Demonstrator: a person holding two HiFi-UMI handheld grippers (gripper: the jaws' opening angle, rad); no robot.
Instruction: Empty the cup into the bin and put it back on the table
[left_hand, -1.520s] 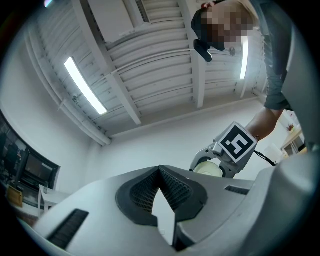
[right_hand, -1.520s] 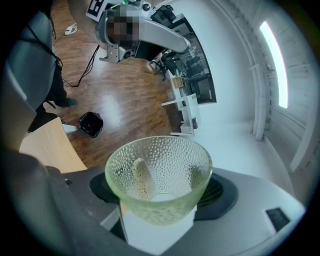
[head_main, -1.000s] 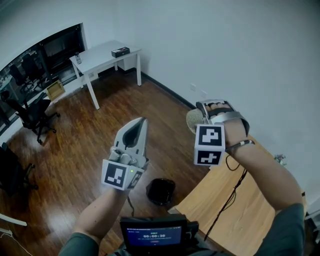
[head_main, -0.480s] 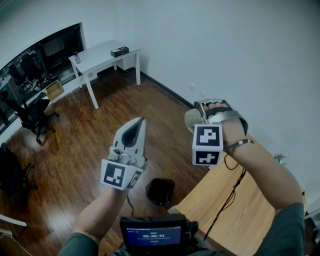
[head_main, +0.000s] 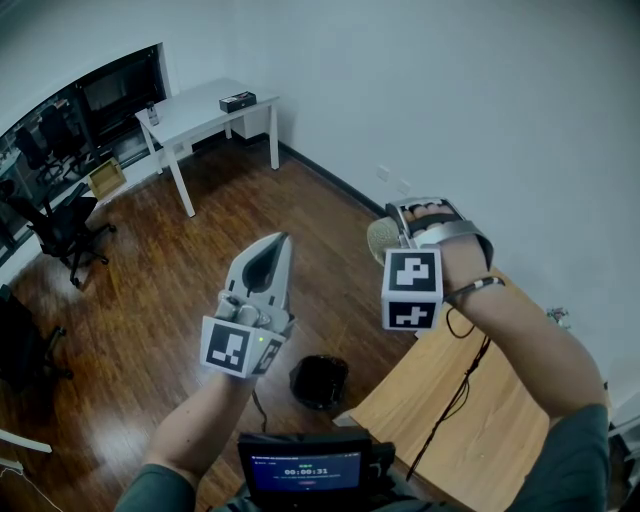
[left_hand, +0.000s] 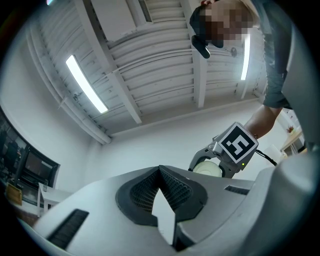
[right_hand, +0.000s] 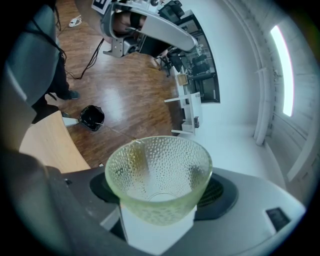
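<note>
A translucent, dimpled cup (right_hand: 157, 175) sits between the jaws of my right gripper (right_hand: 159, 194), which is shut on it. Its mouth faces away from the camera and I see nothing inside. In the head view the cup (head_main: 381, 240) is held in the air by the right gripper (head_main: 393, 232), above the floor just past the corner of the wooden table (head_main: 480, 420). The black bin (head_main: 320, 382) stands on the floor below, between my hands. My left gripper (head_main: 282, 240) is raised, points upward and is shut with nothing in it; its tips (left_hand: 160, 169) meet.
A white desk (head_main: 205, 112) with a small black box stands by the far wall. Office chairs (head_main: 65, 225) are at the left. A black cable (head_main: 455, 400) runs over the wooden table. A screen device (head_main: 305, 470) sits at my chest.
</note>
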